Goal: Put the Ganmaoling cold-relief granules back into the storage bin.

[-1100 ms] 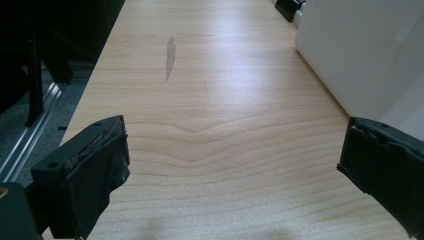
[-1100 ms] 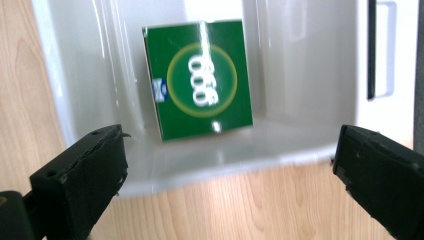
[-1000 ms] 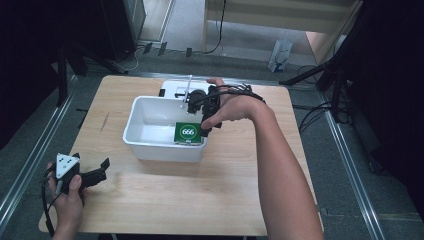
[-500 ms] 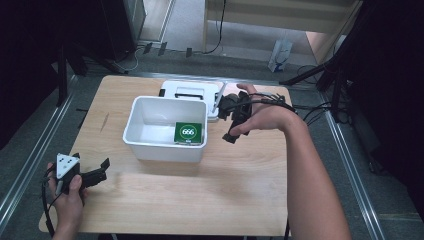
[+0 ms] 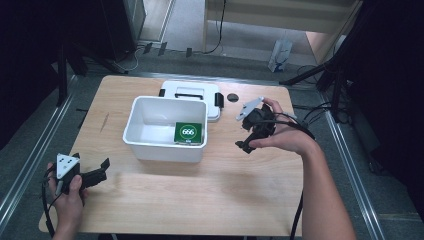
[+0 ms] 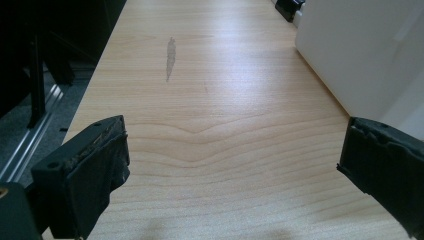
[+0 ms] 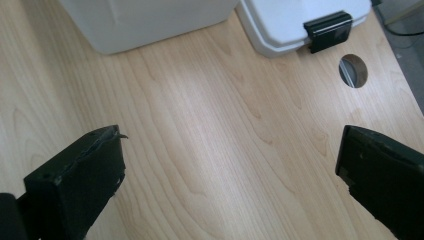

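Right gripper [image 5: 246, 145] had pulled back from the white bin [image 5: 166, 131] to the table's right side. High view: one bin, one green "666" card [image 5: 188, 133] inside it, one lid [image 5: 192, 94] behind. Left gripper [image 5: 102, 168] sat near the front-left corner. Both gripper views: jaws wide apart, holding nothing, over bare table [image 6: 210, 125].
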`<state>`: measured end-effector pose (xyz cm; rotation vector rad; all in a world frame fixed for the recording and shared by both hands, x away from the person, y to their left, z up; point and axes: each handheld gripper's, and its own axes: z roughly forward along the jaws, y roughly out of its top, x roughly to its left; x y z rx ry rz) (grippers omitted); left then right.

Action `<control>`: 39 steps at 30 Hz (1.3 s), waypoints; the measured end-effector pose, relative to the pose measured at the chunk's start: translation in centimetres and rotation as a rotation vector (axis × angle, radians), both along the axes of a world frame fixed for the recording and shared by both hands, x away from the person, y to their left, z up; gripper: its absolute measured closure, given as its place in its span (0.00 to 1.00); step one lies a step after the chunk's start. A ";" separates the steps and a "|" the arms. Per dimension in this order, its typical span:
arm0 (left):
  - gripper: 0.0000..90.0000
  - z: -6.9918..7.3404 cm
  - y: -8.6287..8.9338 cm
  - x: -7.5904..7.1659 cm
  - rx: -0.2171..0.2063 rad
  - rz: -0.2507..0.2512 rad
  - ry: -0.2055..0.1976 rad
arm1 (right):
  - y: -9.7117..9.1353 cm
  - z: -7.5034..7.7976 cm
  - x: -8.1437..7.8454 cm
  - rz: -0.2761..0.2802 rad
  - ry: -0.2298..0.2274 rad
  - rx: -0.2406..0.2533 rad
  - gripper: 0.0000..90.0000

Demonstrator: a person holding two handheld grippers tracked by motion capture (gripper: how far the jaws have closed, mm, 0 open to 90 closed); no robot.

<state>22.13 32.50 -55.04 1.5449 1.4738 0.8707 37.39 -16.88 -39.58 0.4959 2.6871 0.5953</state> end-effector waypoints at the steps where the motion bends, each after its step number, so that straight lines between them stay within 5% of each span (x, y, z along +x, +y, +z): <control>1: 0.00 0.0 0.0 0.0 0.000 0.000 0.000 | 0.0 0.0 0.0 0.000 0.000 0.000 0.00; 8: 0.00 0.0 -0.1 0.0 0.005 0.002 -0.001 | -3.5 -3.8 -1.7 -0.139 -0.066 0.233 0.00; 15: 0.00 0.0 -0.1 0.0 0.007 0.002 -0.004 | -5.7 -6.8 -3.4 -0.229 -0.109 0.321 0.00; 16: 0.00 0.0 -0.2 0.0 0.008 0.001 0.000 | -6.6 -7.7 -4.0 -0.261 -0.134 0.366 0.00; 20: 0.00 0.0 -0.2 -0.1 0.014 0.001 -0.001 | -8.1 -9.3 -5.3 -0.349 -0.198 0.408 0.00; 30: 0.00 0.0 -0.2 -0.1 0.014 0.004 -0.003 | -12.2 -13.2 -8.8 -0.530 -0.223 0.529 0.00; 32: 0.00 0.0 -0.3 -0.1 0.017 0.003 -0.003 | -12.9 -13.9 -9.6 -0.558 -0.227 0.553 0.00; 35: 0.00 0.0 -0.2 -0.1 0.013 0.004 -0.001 | -13.4 -14.4 -10.7 -0.582 -0.240 0.525 0.00; 39: 0.00 0.0 -0.2 -0.1 0.006 0.003 -0.003 | -14.2 -14.7 -12.4 -0.603 -0.266 0.574 0.00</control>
